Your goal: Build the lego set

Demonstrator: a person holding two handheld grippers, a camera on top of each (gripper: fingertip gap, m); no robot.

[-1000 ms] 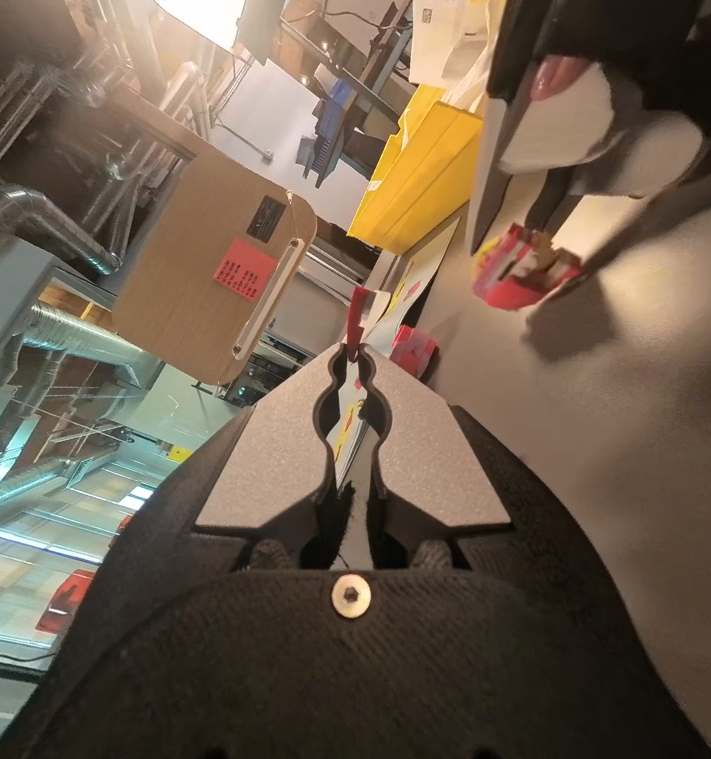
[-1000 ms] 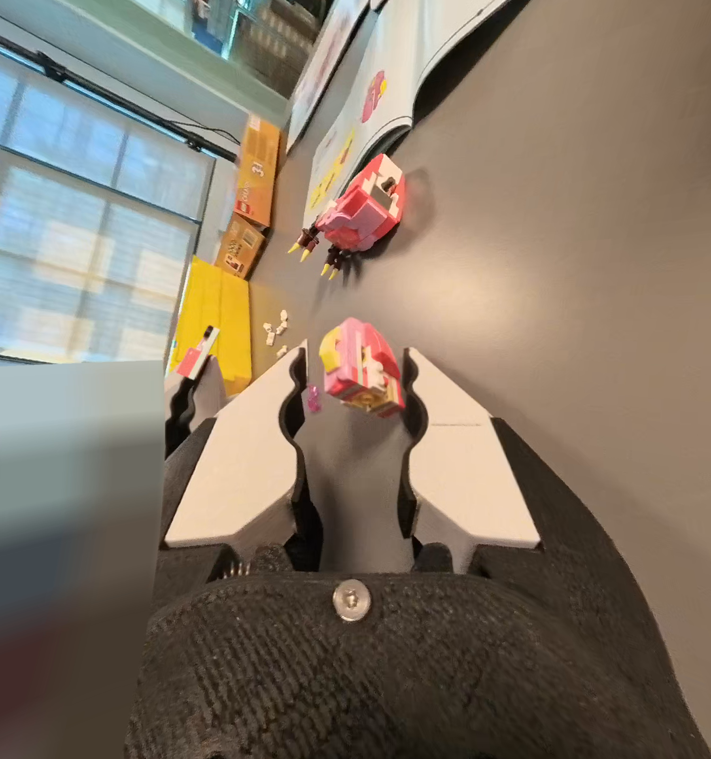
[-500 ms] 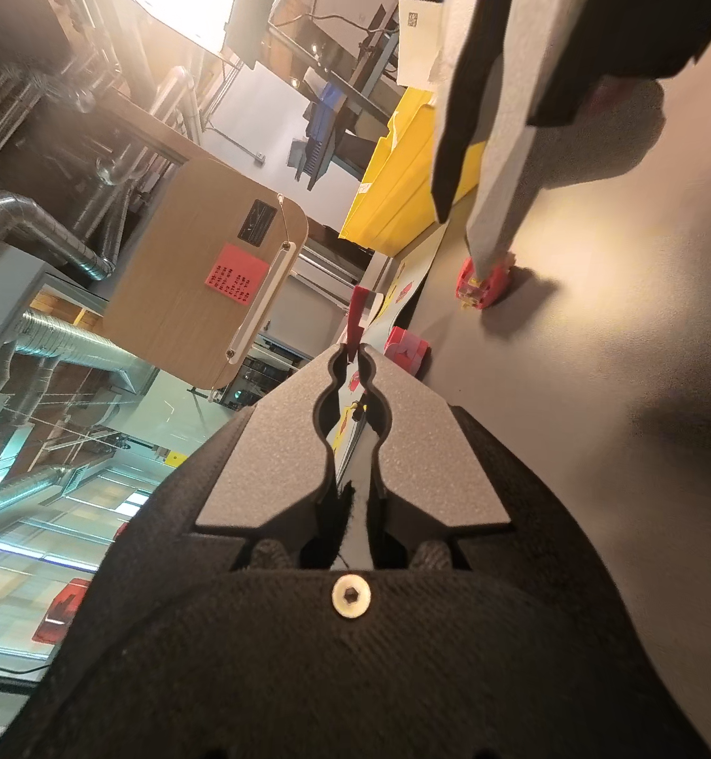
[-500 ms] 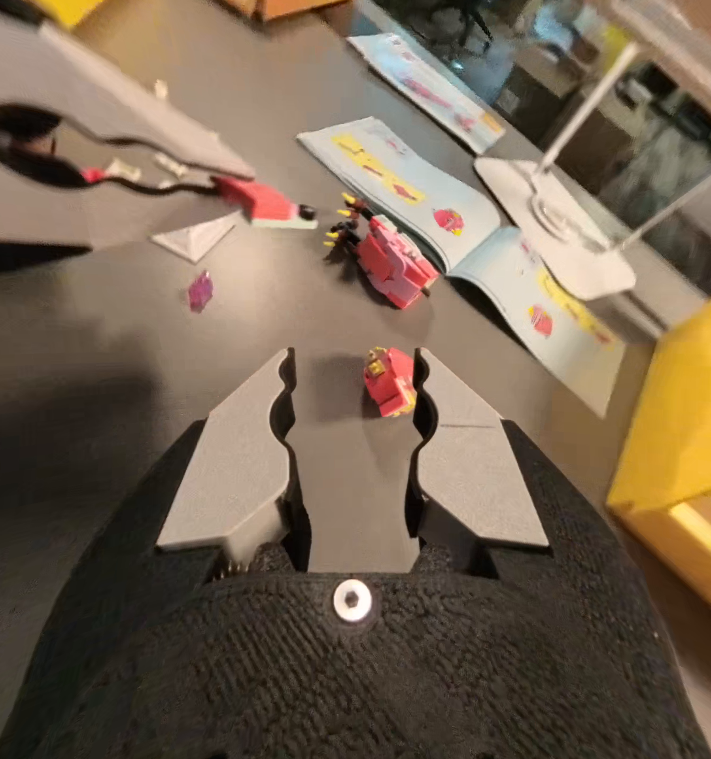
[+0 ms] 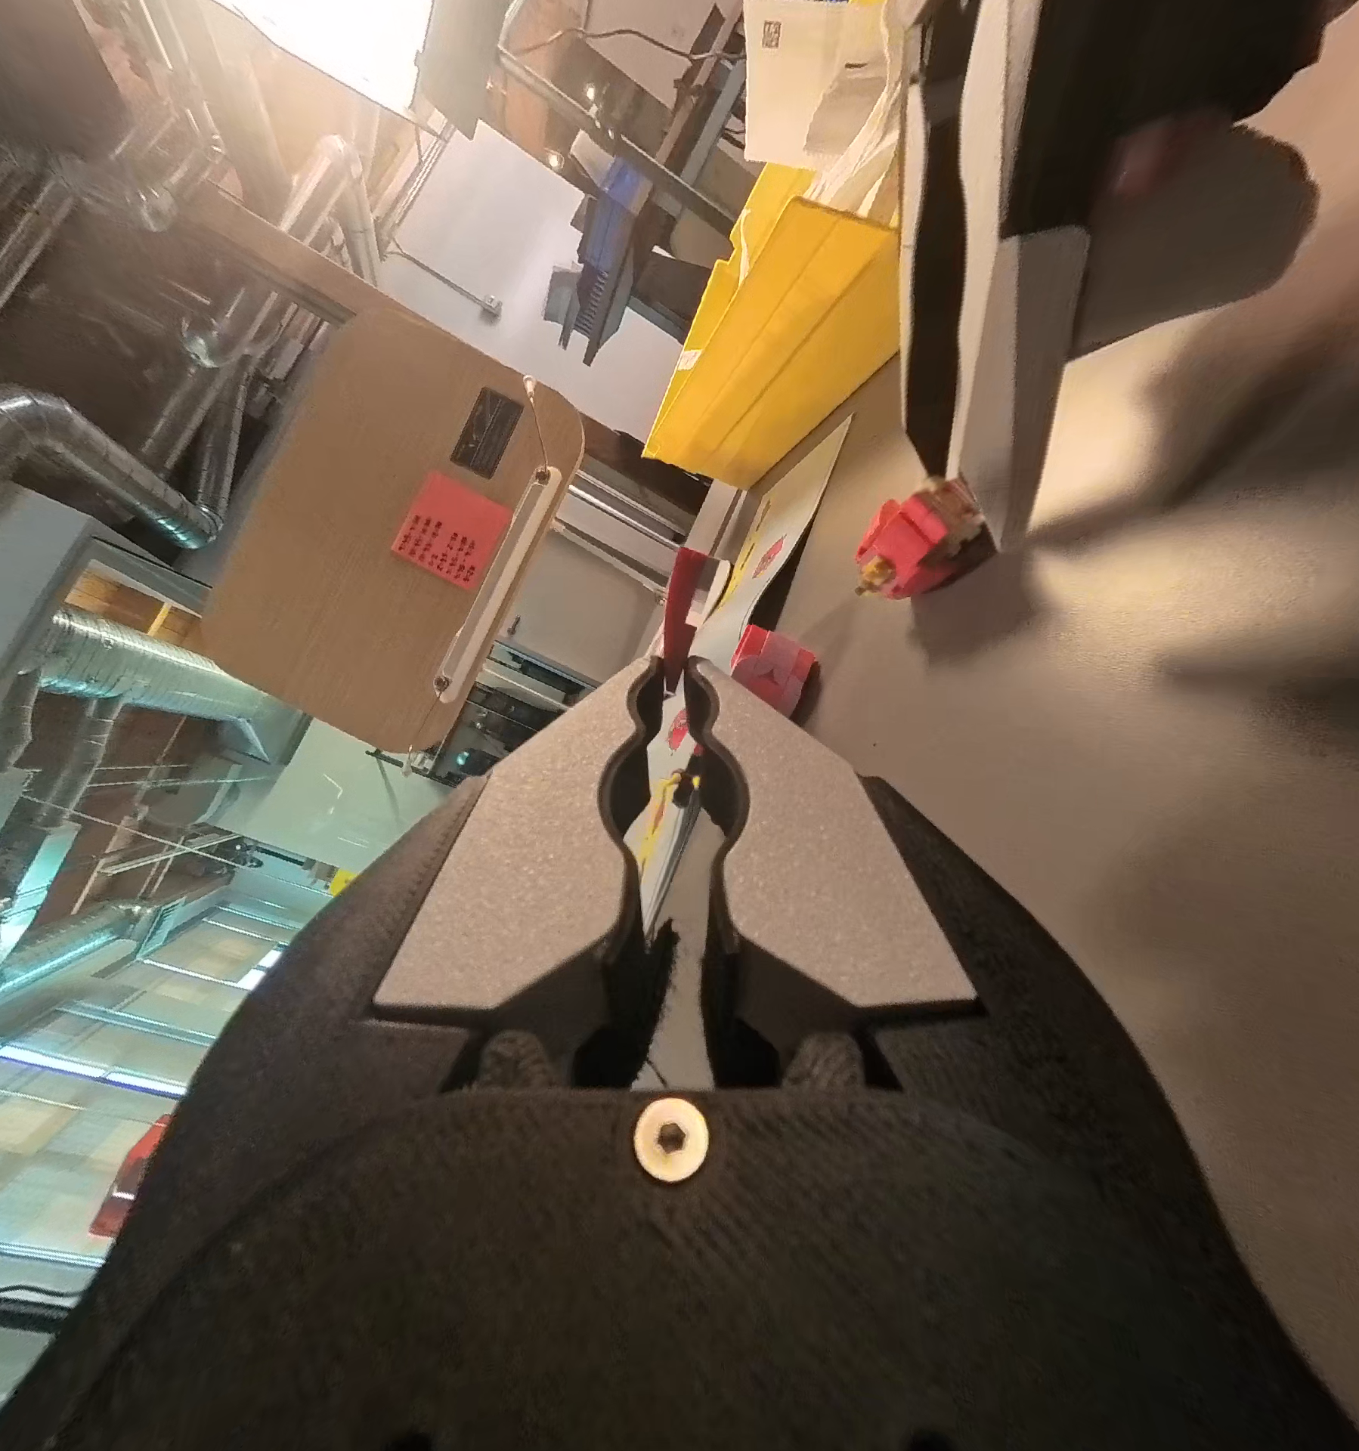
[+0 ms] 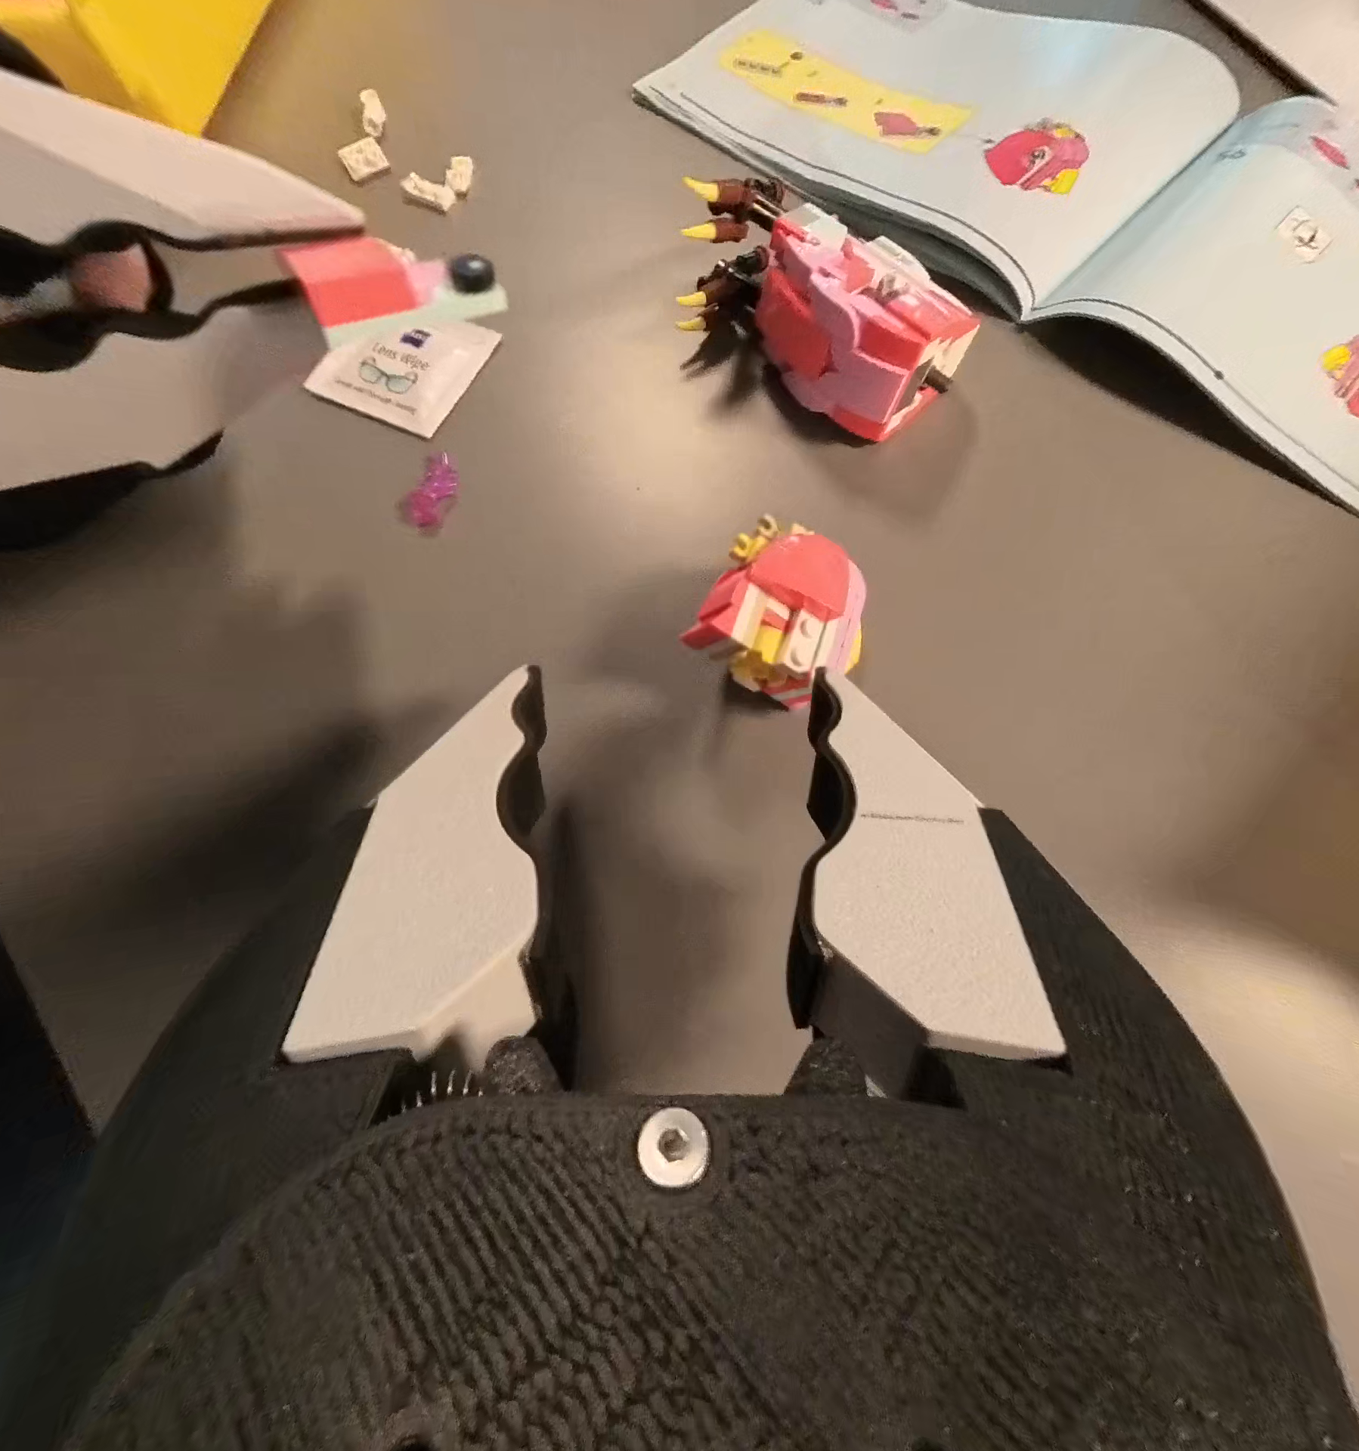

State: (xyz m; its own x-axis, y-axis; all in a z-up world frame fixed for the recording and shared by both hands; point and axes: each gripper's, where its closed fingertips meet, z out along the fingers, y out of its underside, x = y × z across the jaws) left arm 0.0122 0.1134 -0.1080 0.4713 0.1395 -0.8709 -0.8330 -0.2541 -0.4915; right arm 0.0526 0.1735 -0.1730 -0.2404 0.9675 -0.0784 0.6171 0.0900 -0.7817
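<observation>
The right gripper (image 6: 672, 691) has spread wider and backed off, so it is empty now. Its fingertip (image 6: 829, 695) sits just behind the small rounded red, white and yellow brick assembly (image 6: 778, 612), released on the grey table (image 6: 1053, 628). Farther left, the left gripper (image 5: 678, 667) stays pinched on a flat red and pale green brick piece (image 6: 394, 286).

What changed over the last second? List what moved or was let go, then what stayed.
The right gripper opened wider and drew back from the small red and pink brick figure, which now lies free on the table just beyond its fingertips. The left gripper stayed shut on its flat red brick piece; the larger clawed model stayed put.
</observation>
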